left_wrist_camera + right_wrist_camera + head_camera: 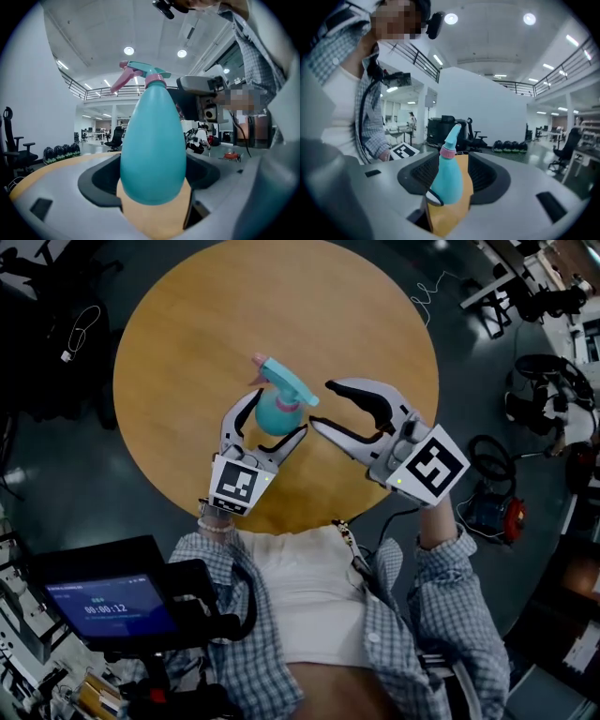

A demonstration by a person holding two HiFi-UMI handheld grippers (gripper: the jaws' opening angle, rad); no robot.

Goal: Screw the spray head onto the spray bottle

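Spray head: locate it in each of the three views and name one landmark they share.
Head view: spray head just above centre, atop the spray bottle.
Left gripper view: spray head top centre, pink trigger pointing left.
Right gripper view: spray head at centre, leaning right.
Shared landmark: the wooden table under the bottle.

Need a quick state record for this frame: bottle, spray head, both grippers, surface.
spray bottle: teal, over the round wooden table
spray head: teal and pink, sits on the bottle's neck; tightness can't be told
left gripper: jaws shut on the bottle's body
right gripper: jaws apart, holding nothing, close beside the spray head
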